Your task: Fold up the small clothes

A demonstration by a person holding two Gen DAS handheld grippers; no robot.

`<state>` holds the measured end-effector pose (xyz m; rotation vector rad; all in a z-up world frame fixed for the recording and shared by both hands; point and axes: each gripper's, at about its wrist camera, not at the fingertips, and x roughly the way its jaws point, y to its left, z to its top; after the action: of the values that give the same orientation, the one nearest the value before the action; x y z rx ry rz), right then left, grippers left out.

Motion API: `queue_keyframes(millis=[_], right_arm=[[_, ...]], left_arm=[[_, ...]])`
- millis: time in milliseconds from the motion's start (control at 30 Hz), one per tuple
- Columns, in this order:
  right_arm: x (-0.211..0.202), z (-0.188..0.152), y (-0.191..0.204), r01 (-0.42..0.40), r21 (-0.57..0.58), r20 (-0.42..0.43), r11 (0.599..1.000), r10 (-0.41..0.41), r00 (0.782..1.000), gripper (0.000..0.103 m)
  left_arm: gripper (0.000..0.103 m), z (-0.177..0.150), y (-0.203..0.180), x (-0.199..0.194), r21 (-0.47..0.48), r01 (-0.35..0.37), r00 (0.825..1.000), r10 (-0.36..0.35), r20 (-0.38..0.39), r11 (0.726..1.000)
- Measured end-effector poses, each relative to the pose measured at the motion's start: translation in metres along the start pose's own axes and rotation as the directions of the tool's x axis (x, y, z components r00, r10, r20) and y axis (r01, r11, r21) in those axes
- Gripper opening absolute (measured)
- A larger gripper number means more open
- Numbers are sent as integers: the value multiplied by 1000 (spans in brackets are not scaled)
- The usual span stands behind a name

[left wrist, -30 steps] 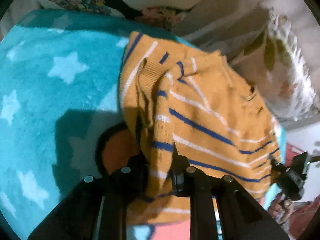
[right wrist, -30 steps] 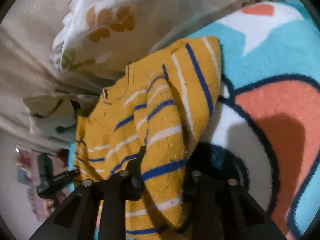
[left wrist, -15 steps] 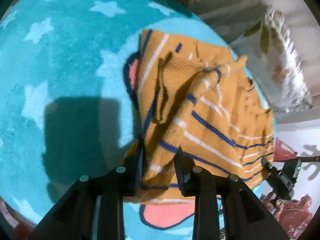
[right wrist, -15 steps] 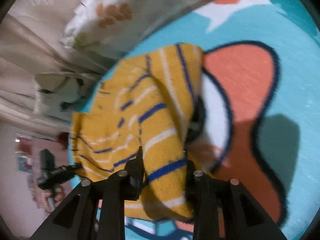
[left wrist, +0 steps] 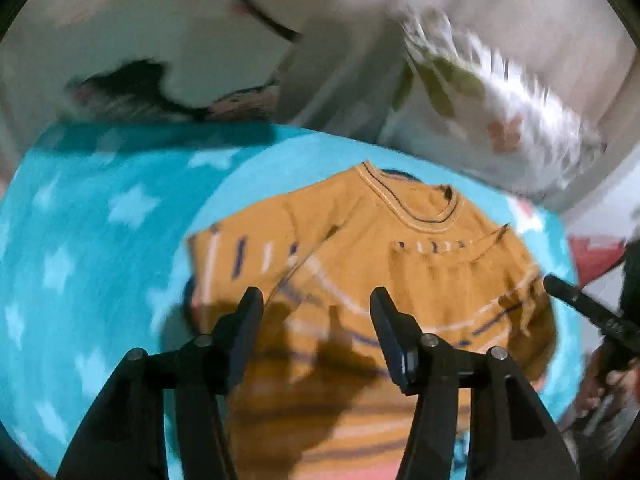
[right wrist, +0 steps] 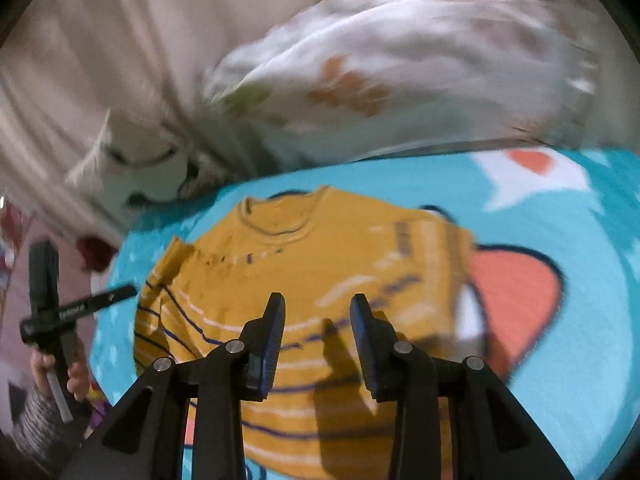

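Beneath both my claws lies the turquoise blanket (left wrist: 100,240) with its white stars, and beyond them a white pillow (right wrist: 400,60) printed with leaves. The orange striped sweater (left wrist: 420,272) lies spread on the blanket just ahead of and below the fingers, collar at the far side. My left claw (left wrist: 316,320) is opening, nothing pinched between its 2 fingers. My right claw (right wrist: 318,320) is opening too, narrower, hovering empty above the sweater (right wrist: 320,248).
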<state>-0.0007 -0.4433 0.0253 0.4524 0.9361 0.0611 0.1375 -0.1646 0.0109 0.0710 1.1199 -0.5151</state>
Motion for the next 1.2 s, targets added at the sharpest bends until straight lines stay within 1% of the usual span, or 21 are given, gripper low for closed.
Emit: queue_keyframes(millis=[33, 67, 100, 133, 167, 200, 300, 333, 400, 467, 567, 633, 667, 733, 800, 867, 967, 1000, 1067, 1133, 1200], right_arm=[[14, 4, 3, 12, -8, -19, 1000, -12, 1000, 37], [27, 8, 5, 37, -22, -36, 999, -37, 999, 37], [38, 12, 4, 68, -33, -50, 997, -70, 996, 37], [48, 16, 4, 98, -35, -58, 995, -100, 993, 37], [57, 20, -2, 128, -29, -65, 991, -130, 989, 37], [64, 23, -7, 147, -15, -69, 989, -148, 987, 36], [77, 32, -28, 196, 59, -62, 979, -192, 979, 35], [78, 34, -34, 203, 83, -57, 976, -198, 978, 35], [76, 38, -46, 184, 144, -44, 972, -180, 983, 35], [64, 40, -48, 172, 177, -29, 969, -170, 985, 35], [33, 36, -40, 146, 160, 22, 976, -151, 988, 37], [16, 30, -23, 123, 107, 35, 987, -127, 991, 37], [7, 22, -15, 112, 67, 34, 991, -115, 993, 37], [-5, 1, -1, 86, -9, 8, 996, -86, 996, 37], [-6, -16, 5, 74, -45, -17, 996, -75, 997, 37], [0, -35, 3, 90, -65, -46, 994, -93, 995, 37], [17, -52, -16, 129, -8, -93, 992, -129, 987, 38], [19, -55, -26, 134, 25, -96, 991, -131, 987, 37], [16, -54, -42, 121, 86, -76, 989, -115, 990, 37], [5, -52, -51, 108, 124, -47, 986, -103, 994, 37], [-7, -50, -54, 106, 134, -23, 985, -103, 994, 38]], left_arm=[[54, 4, -4, 10, 26, -42, 999, 42, -10, 999], [54, 9, -4, 24, 47, -110, 994, 111, -22, 993], [54, 13, 1, 38, 52, -182, 982, 184, -35, 982], [54, 17, 11, 50, 24, -196, 979, 197, -56, 980], [54, 19, 25, 57, -31, -172, 982, 169, -86, 985], [54, 20, 39, 60, -100, -129, 987, 118, -109, 987], [55, 22, 66, 60, -231, -32, 993, 5, -116, 972], [56, 23, 69, 59, -245, -16, 993, -12, -115, 969], [56, 22, 77, 55, -280, 16, 991, -52, -123, 960], [56, 19, 81, 44, -305, 29, 990, -69, -122, 952], [56, 10, 81, 18, -298, 19, 994, -52, -100, 954], [59, -1, 74, -4, -272, 1, 996, -25, -88, 962], [60, -9, 70, -15, -248, -14, 997, -5, -78, 969], [64, -20, 65, -25, -219, -44, 997, 28, -75, 975], [64, -36, 60, -29, -197, -81, 995, 66, -82, 977], [64, -53, 61, -28, -209, -100, 992, 80, -101, 973], [65, -79, 71, -13, -259, -122, 984, 81, -161, 958], [68, -86, 75, -7, -284, -129, 981, 79, -180, 950], [72, -93, 82, -5, -332, -122, 981, 64, -181, 935], [73, -95, 86, -11, -365, -122, 983, 63, -171, 923], [73, -96, 81, -24, -356, -147, 984, 101, -146, 923]])
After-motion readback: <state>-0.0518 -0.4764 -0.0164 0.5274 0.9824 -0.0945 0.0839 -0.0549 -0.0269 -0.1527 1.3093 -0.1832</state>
